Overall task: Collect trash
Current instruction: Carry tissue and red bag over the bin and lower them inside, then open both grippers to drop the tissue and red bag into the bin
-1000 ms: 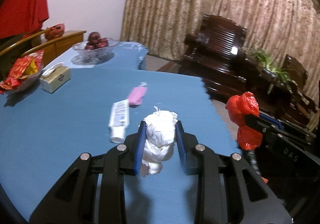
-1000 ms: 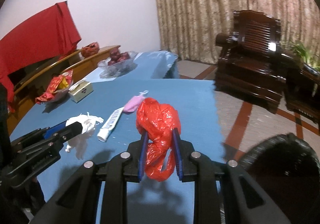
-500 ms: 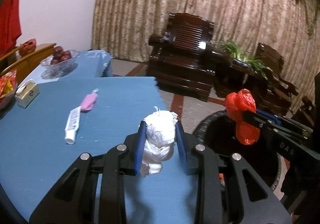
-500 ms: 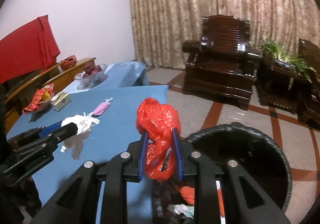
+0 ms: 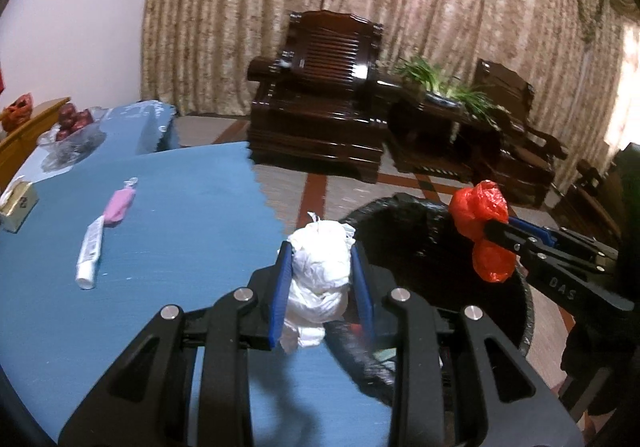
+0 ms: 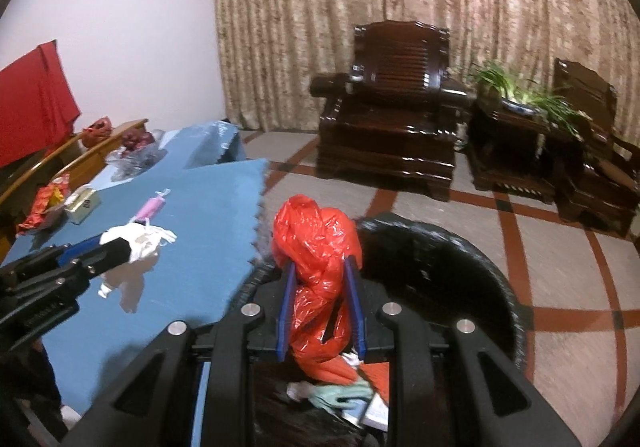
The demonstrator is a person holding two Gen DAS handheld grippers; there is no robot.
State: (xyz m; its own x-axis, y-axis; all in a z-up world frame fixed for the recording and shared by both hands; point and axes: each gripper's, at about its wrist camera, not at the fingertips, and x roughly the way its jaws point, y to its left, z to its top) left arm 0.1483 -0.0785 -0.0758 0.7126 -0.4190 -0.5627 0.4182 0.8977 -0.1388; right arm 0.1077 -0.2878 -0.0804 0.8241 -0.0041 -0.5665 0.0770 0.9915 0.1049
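Room: patterned beige curtain (image 6: 400, 7) across the back wall, dark wooden armchair (image 6: 390, 107) before it, a green plant (image 6: 520, 91) on a dark stand beside the chair; tiled floor with red bands.
Table: blue-covered table (image 5: 180, 231) at the left in both views, its zigzag cloth edge next to the bin.
Trash bin: black round trash bin (image 6: 460, 267) on the floor just beside the table edge; the right wrist view looks down into it and shows red, pale green and white litter inside, which the left wrist view barely shows.
Left gripper: left gripper (image 5: 322, 279) pinching a white plastic bag wad (image 5: 320, 271) between its blue pads. The wad's long axis runs up and down between the fingers, knotted top up, loose tail hanging below. It hangs over the table edge, beside the bin's rim.
Right gripper: right gripper (image 6: 320, 307) clamped on a red plastic bag (image 6: 316, 243), held upright, bulging top above the pads, tail trailing down. It hangs over the bin's opening.
Cross views: each camera shows the other gripper from the side, the white wad jutting past the finger ends and the red bag bulging above and below them.
Small items on table: white tube (image 5: 90, 251) lying lengthwise away from the camera, a pink item (image 5: 118, 205) touching its far end, a tissue box (image 5: 16, 205), a glass bowl of red fruit (image 5: 72, 123) farther back.
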